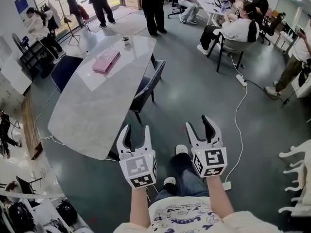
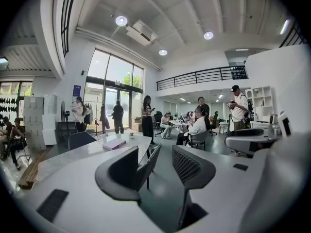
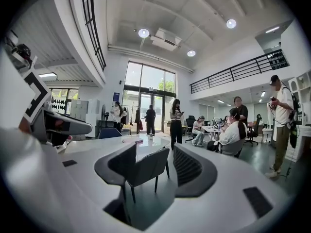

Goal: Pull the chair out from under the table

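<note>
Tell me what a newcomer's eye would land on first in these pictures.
Probably the two grippers with marker cubes low in the head view, the left gripper and right gripper, both open and empty, pointing toward the table. Next comes the long pale marble table running up the left, with a flat pink item on it and a dark chair tucked at its right edge. People sit and stand around the far end of the room.
</note>
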Demonstrator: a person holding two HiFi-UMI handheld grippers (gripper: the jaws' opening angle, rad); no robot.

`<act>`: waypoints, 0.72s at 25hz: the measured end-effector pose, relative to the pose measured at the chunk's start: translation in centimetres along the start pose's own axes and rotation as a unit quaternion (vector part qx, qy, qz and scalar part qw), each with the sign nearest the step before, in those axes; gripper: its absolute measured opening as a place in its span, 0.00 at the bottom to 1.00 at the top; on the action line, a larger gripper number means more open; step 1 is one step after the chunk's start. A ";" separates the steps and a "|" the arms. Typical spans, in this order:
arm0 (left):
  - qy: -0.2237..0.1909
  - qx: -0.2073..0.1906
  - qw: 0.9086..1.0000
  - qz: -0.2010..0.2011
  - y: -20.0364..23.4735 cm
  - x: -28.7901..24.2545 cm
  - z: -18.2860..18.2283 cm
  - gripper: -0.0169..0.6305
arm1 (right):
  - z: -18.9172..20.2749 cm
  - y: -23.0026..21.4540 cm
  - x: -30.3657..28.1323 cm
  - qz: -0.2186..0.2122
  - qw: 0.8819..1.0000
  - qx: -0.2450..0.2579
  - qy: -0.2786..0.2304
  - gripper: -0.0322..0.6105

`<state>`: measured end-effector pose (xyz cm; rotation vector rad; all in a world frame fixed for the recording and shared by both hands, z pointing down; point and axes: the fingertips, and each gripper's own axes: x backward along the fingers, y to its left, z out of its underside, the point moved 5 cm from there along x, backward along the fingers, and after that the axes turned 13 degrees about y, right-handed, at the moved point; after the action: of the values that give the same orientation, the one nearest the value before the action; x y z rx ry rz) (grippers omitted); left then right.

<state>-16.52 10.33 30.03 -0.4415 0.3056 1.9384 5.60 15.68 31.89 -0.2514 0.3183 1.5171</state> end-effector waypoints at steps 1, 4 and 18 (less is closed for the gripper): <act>0.003 -0.001 1.000 -0.002 -0.2 -0.6 -0.1 0.37 | 0.0 -0.5 -0.5 0.000 1.000 0.000 0.001 0.42; 0.009 -0.003 1.000 -0.007 -0.3 -2.7 -0.7 0.37 | -0.5 -1.5 -2.6 -0.004 1.000 -0.001 0.001 0.42; 0.018 -0.004 0.999 -0.044 -0.5 -15.3 -6.6 0.37 | -5.6 -7.9 -16.1 -0.040 0.999 0.018 0.004 0.42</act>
<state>-9.54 -4.79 30.78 -0.4882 0.2972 1.8491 12.85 -1.64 32.11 -0.2383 0.3383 1.4296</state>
